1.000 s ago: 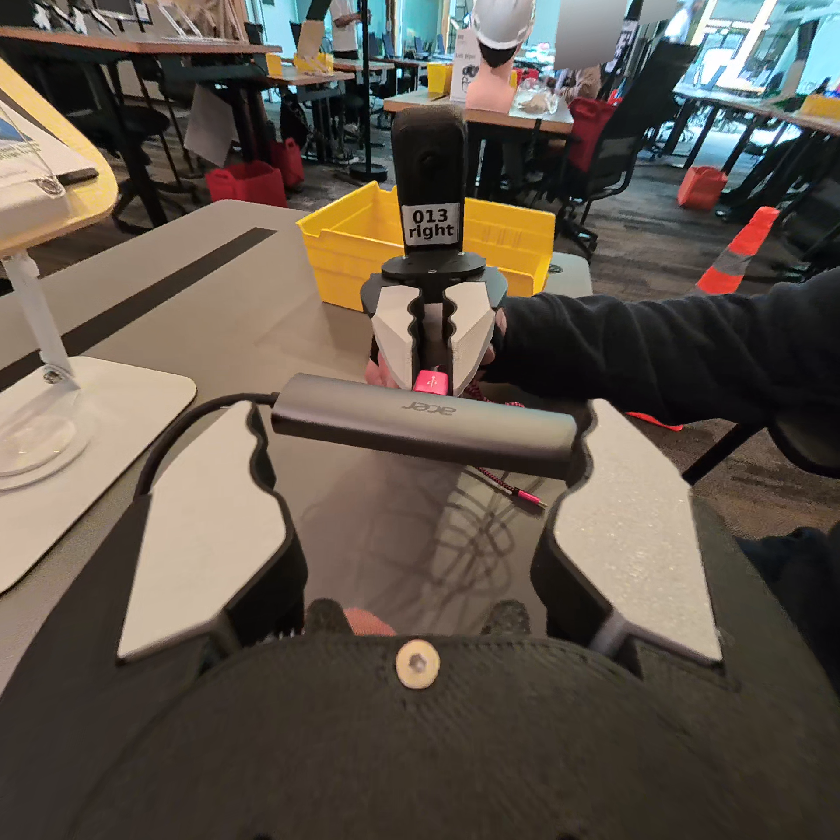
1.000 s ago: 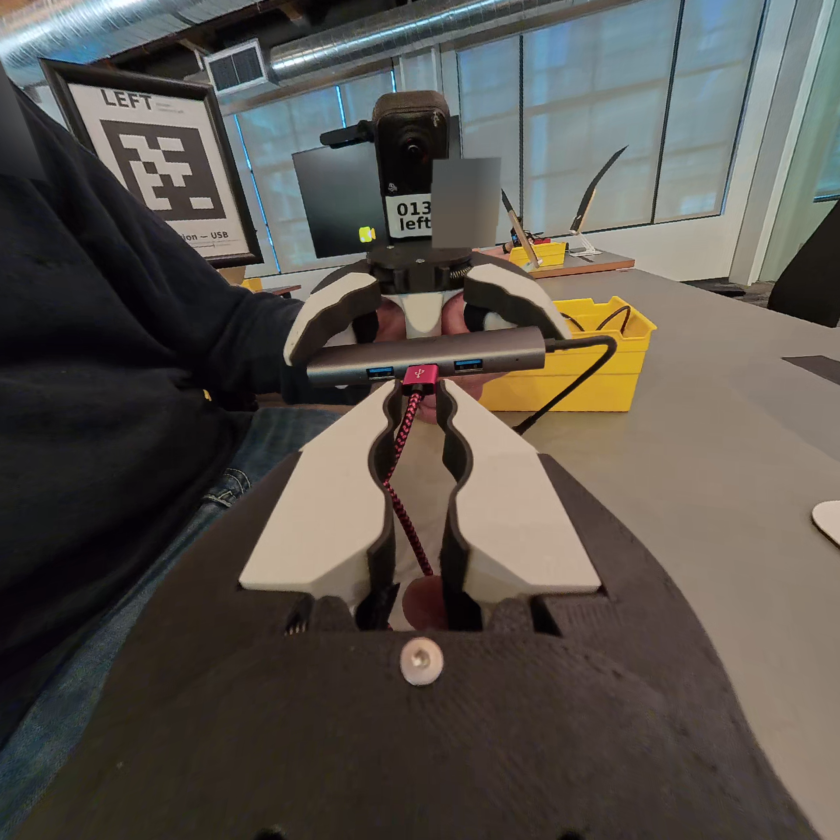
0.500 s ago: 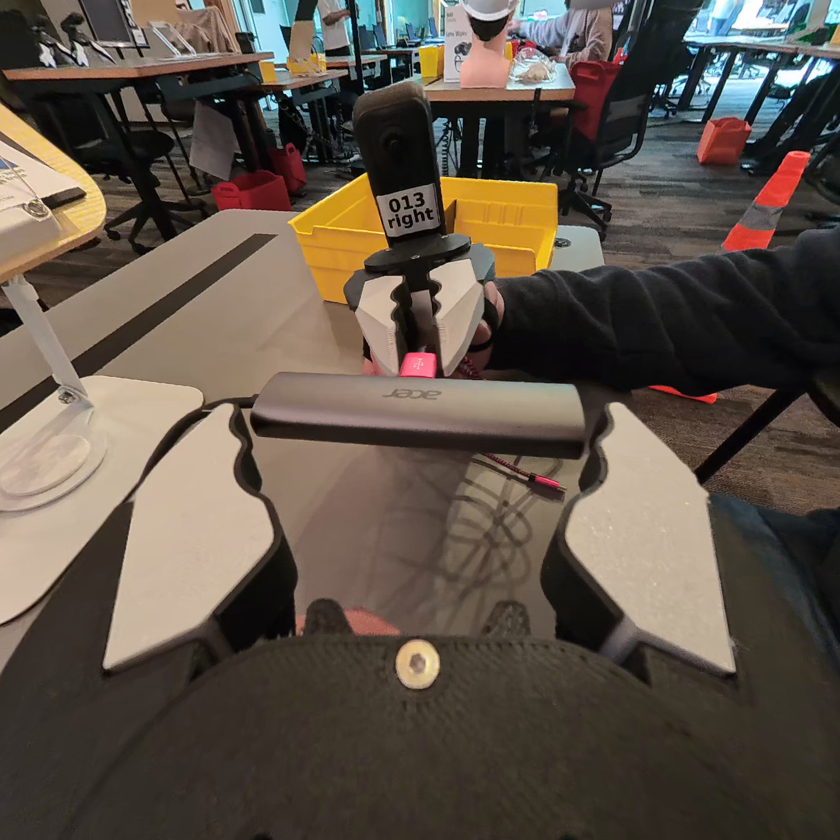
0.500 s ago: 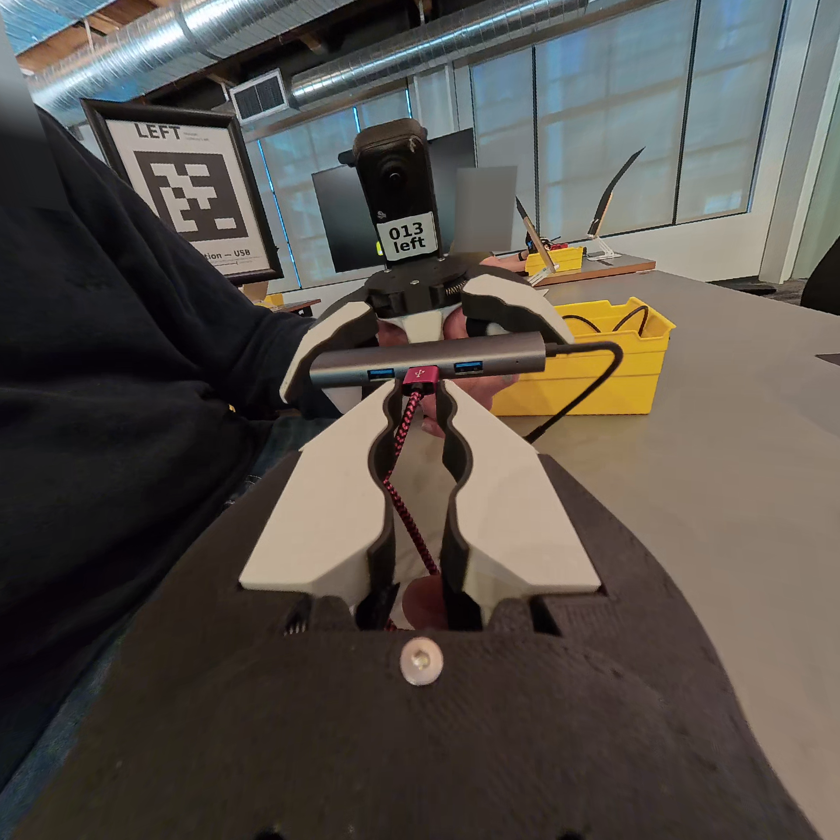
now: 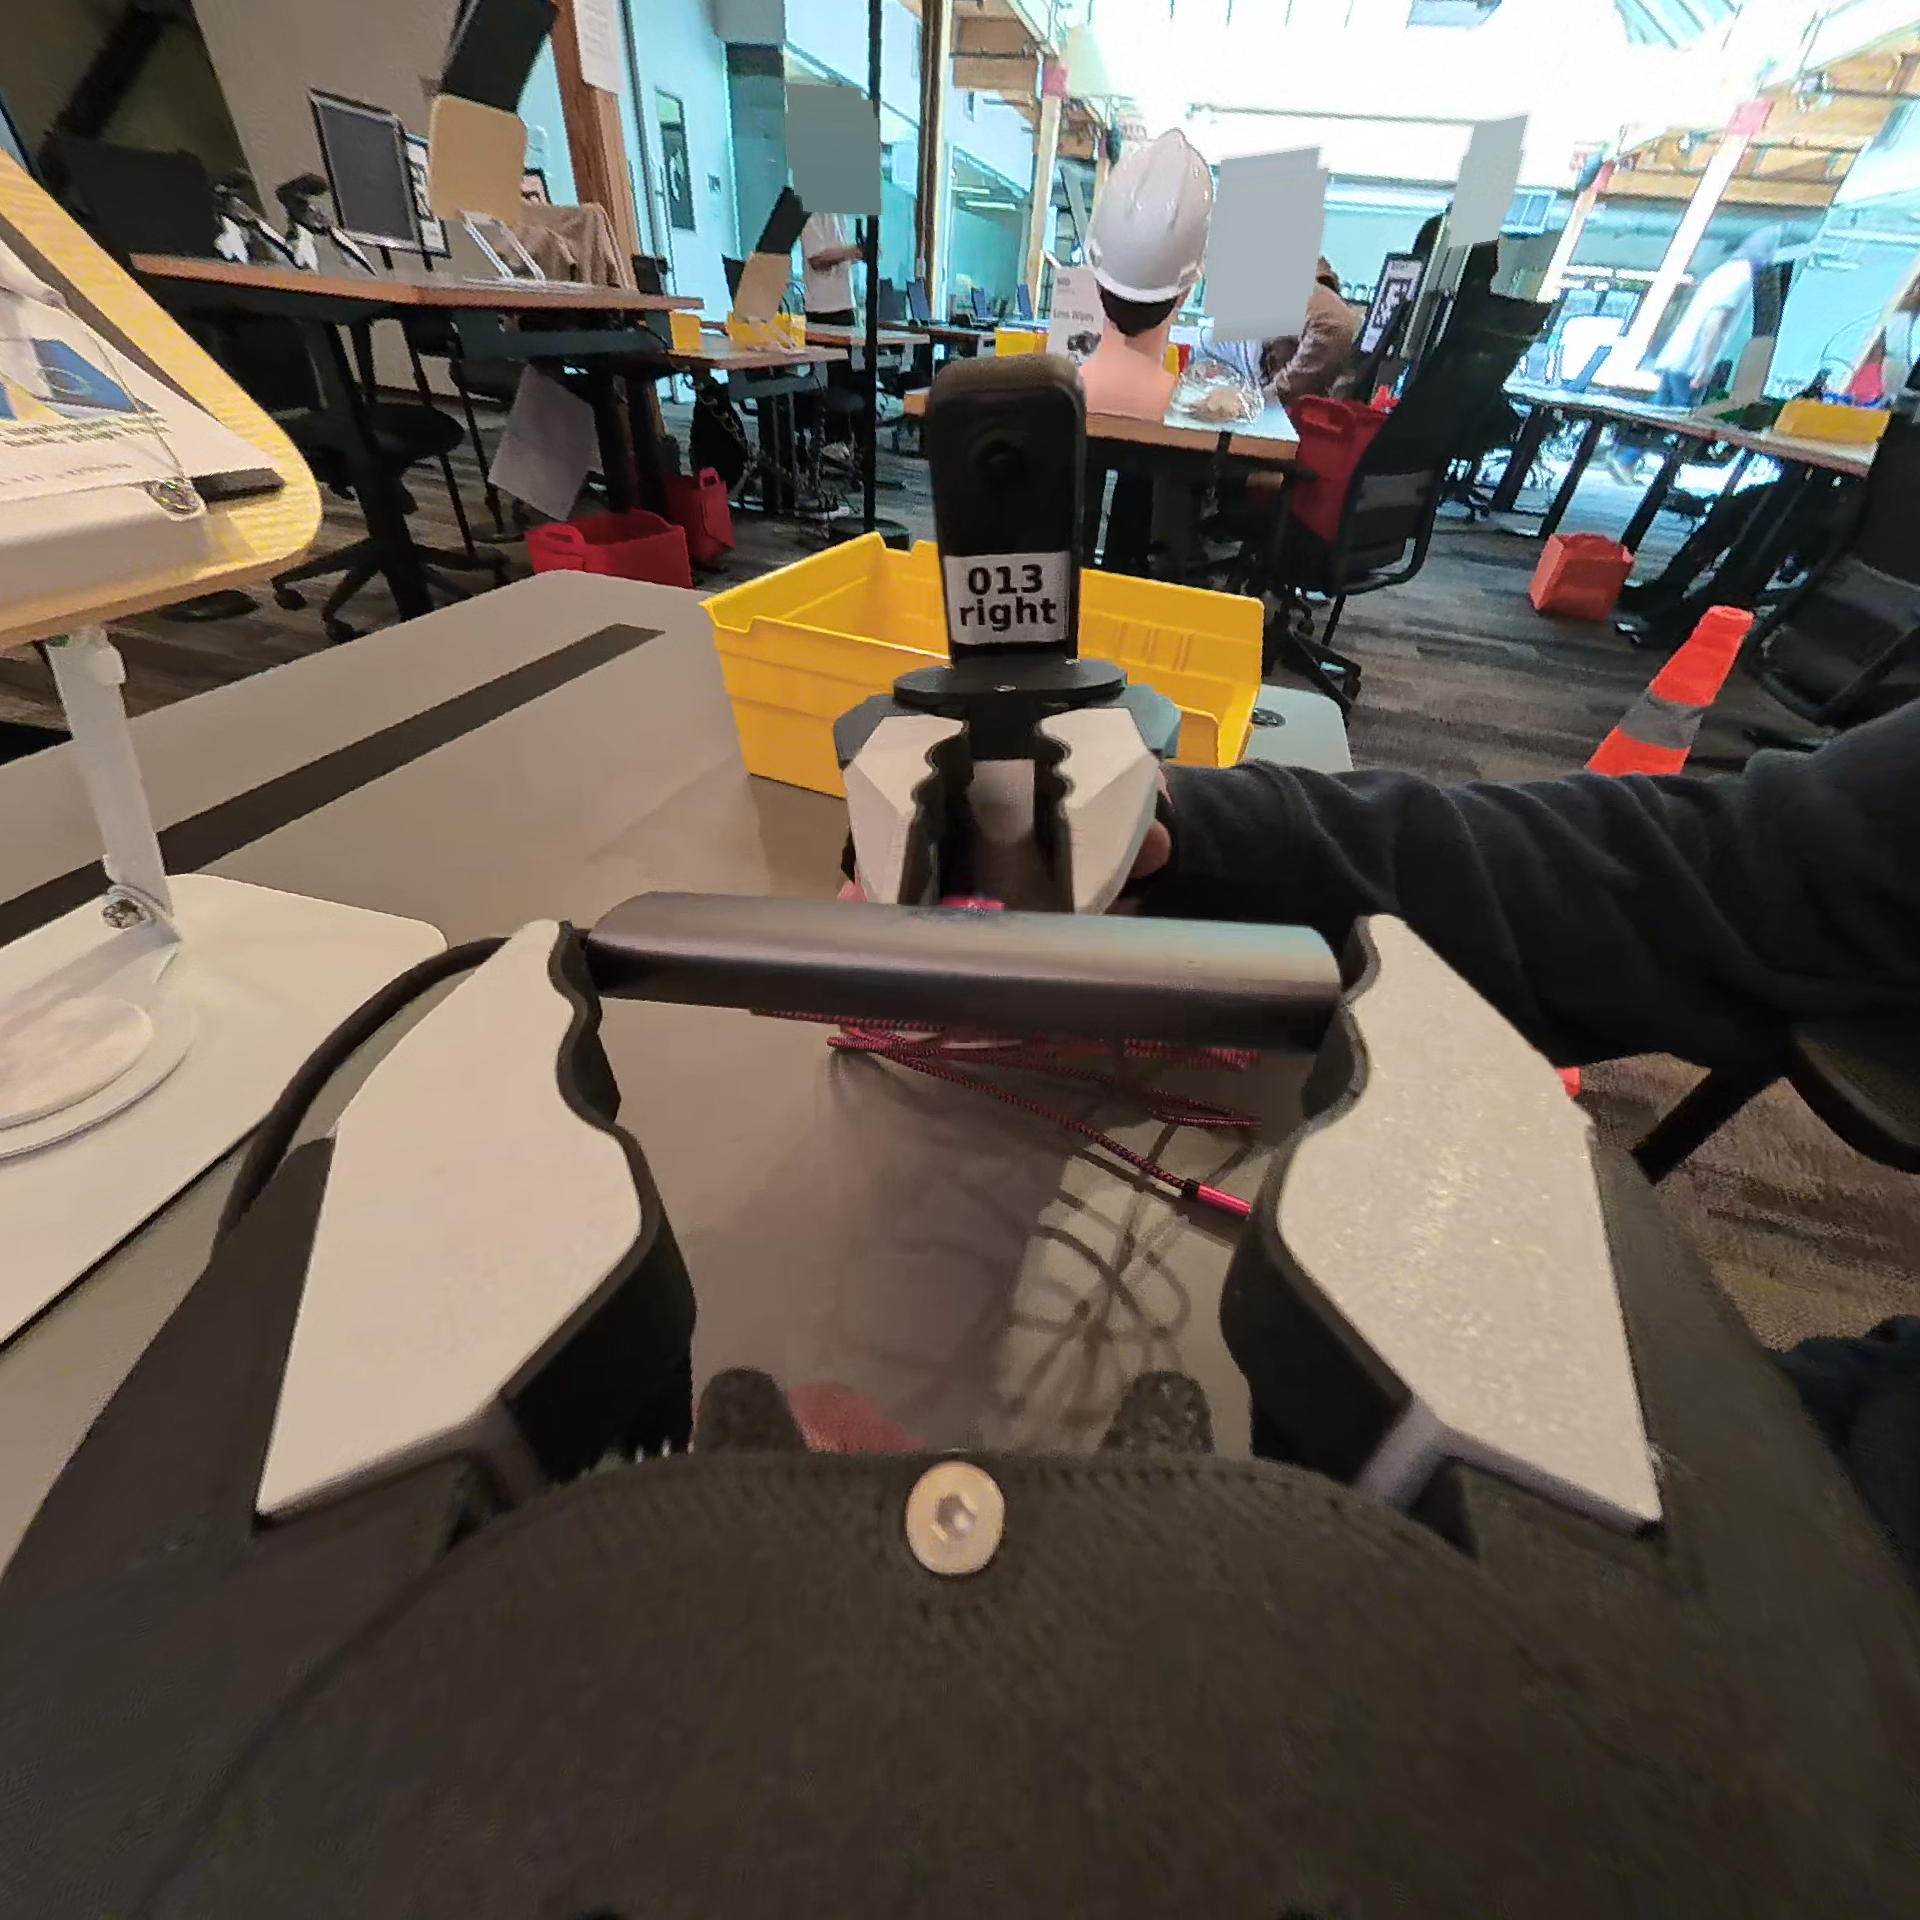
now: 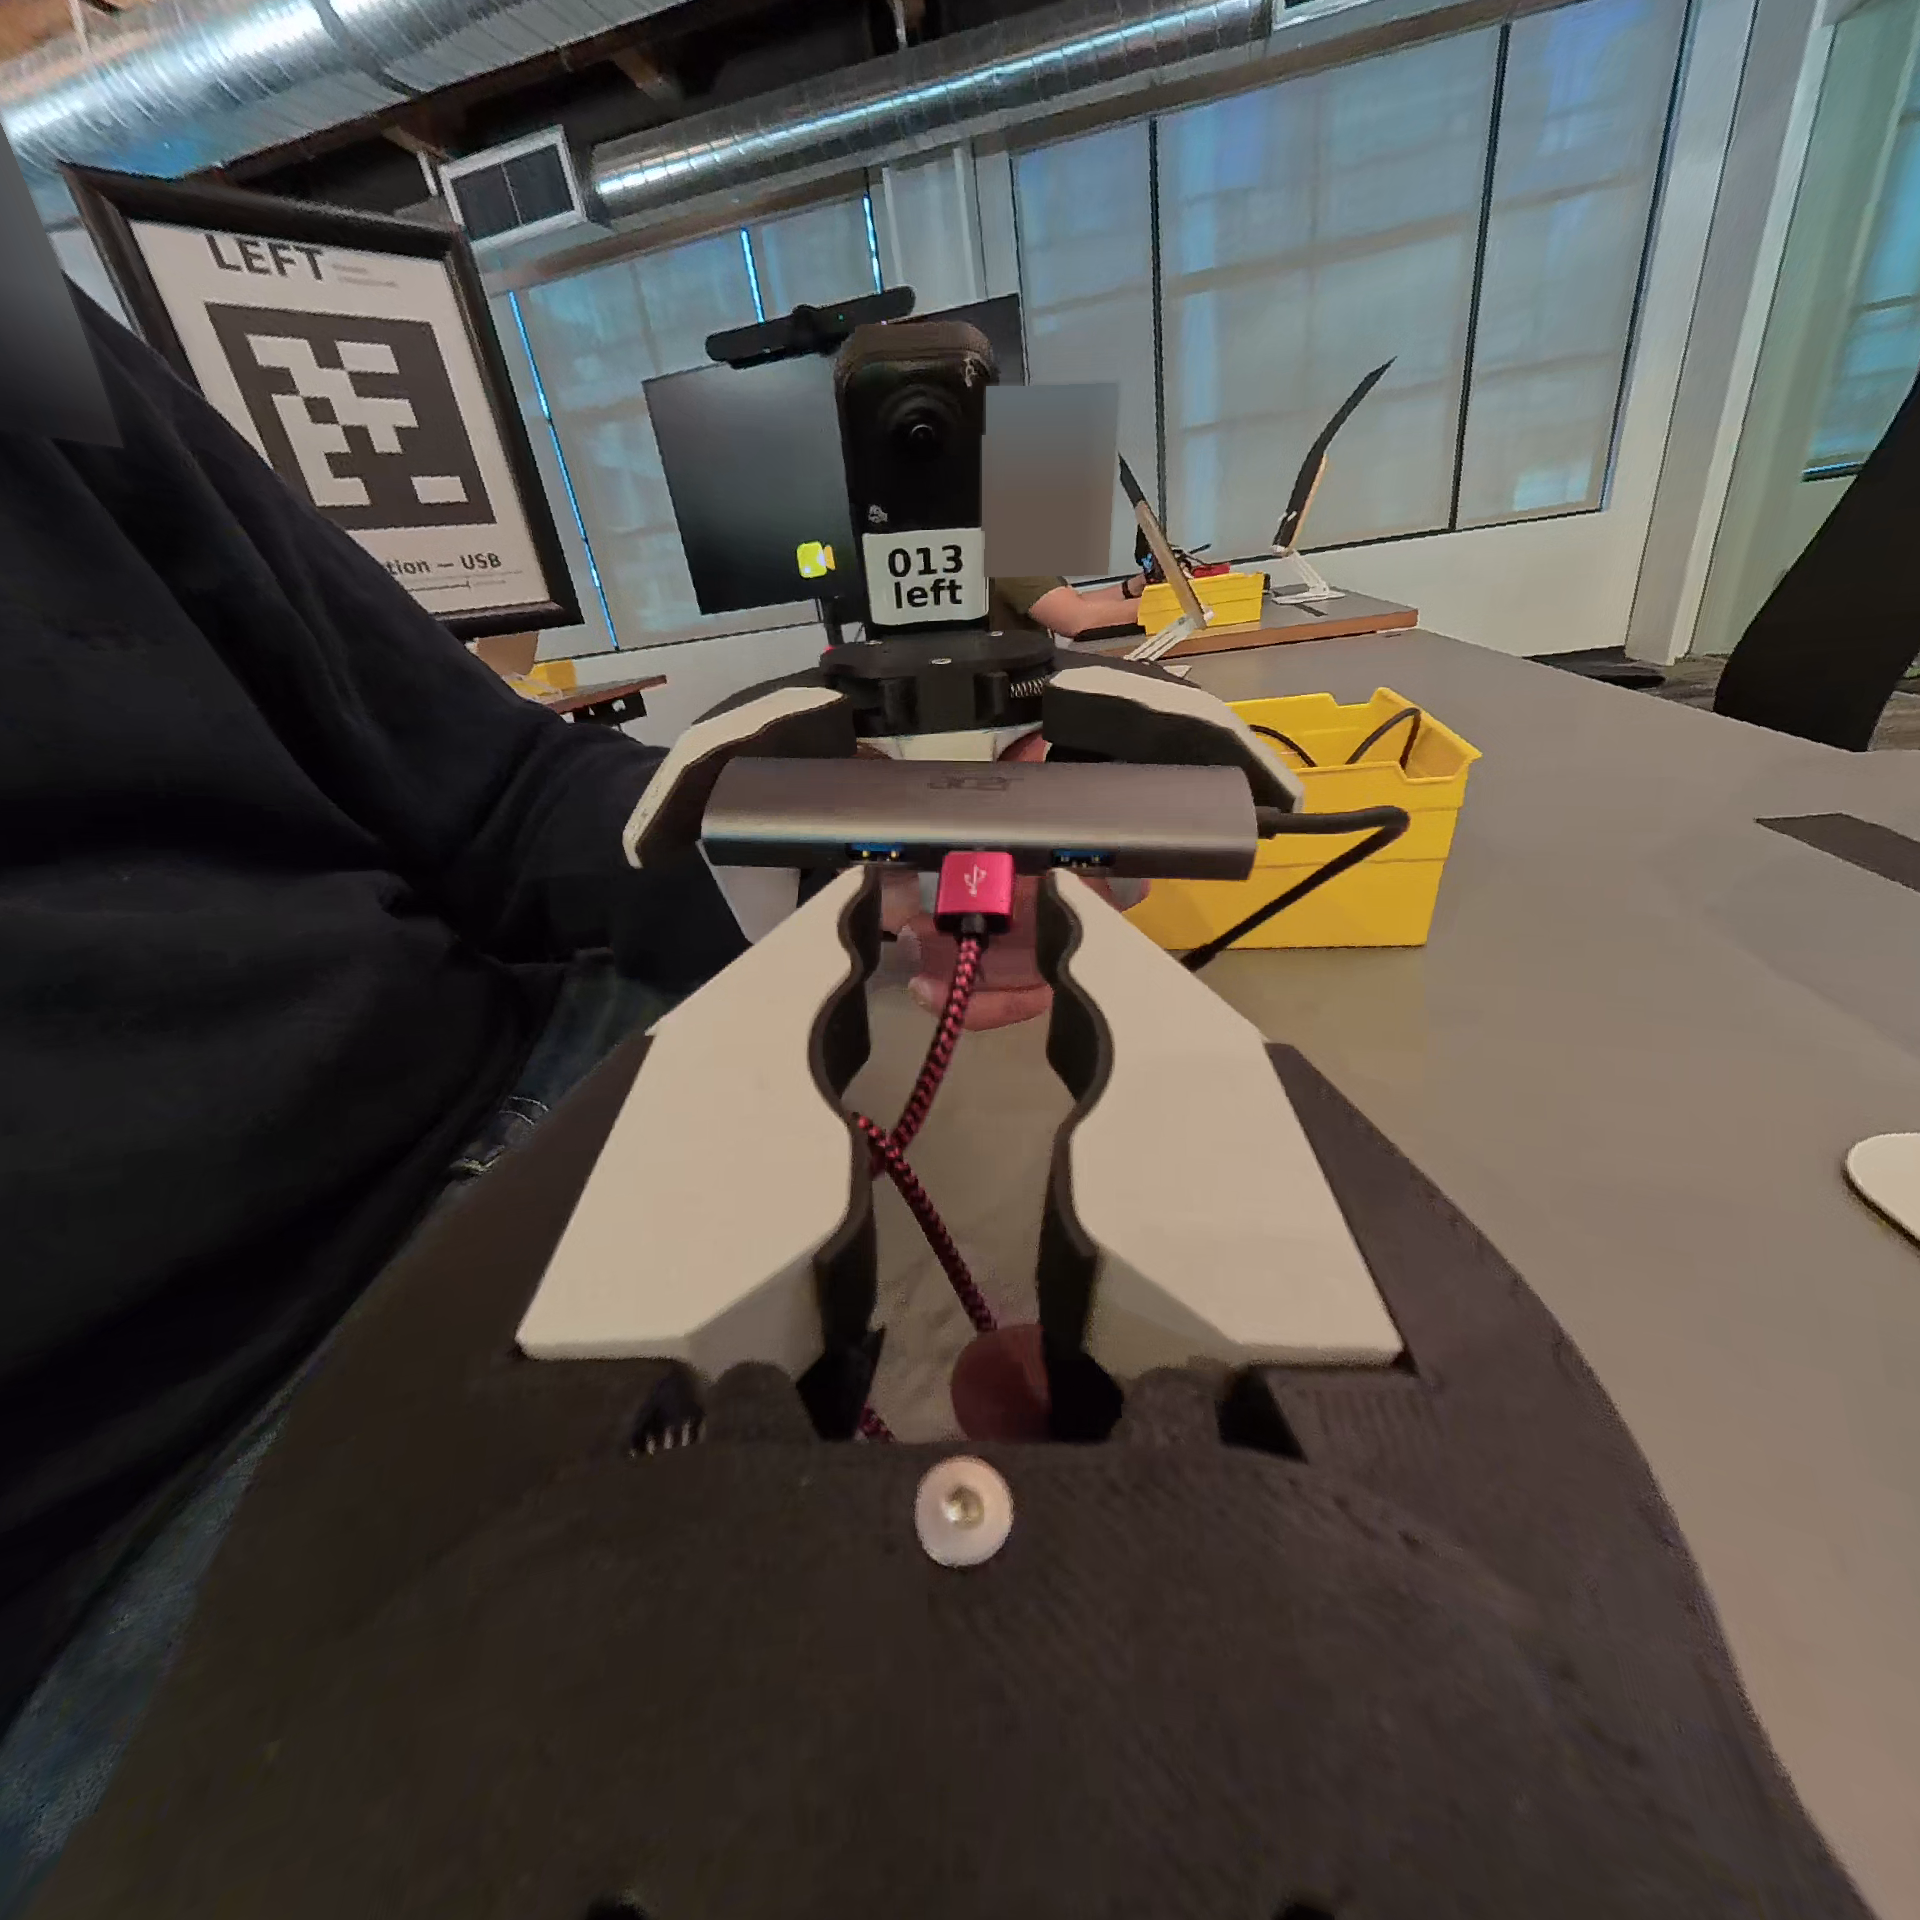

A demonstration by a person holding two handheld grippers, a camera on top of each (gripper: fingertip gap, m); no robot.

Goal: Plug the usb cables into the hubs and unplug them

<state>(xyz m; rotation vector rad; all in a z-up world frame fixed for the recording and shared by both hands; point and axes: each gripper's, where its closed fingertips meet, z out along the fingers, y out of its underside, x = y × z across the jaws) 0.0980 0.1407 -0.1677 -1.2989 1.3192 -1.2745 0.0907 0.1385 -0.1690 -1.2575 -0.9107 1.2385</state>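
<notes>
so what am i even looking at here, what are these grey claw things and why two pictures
There is no robot here: a person holds a hand-held gripper in each hand, and each carries a camera looking along its two fingers. So each picture is one gripper's own view, with the other gripper facing it.

In the left wrist view, the left hand-held gripper clamps a grey usb hub by its two ends. In the right wrist view, the right hand-held gripper has its fingers apart on either side of a red usb plug, which sits in the hub's side; it does not seem to be gripping it.

The red braided cable trails onto the grey table, where a yellow bin and a white stand also sit.
</notes>
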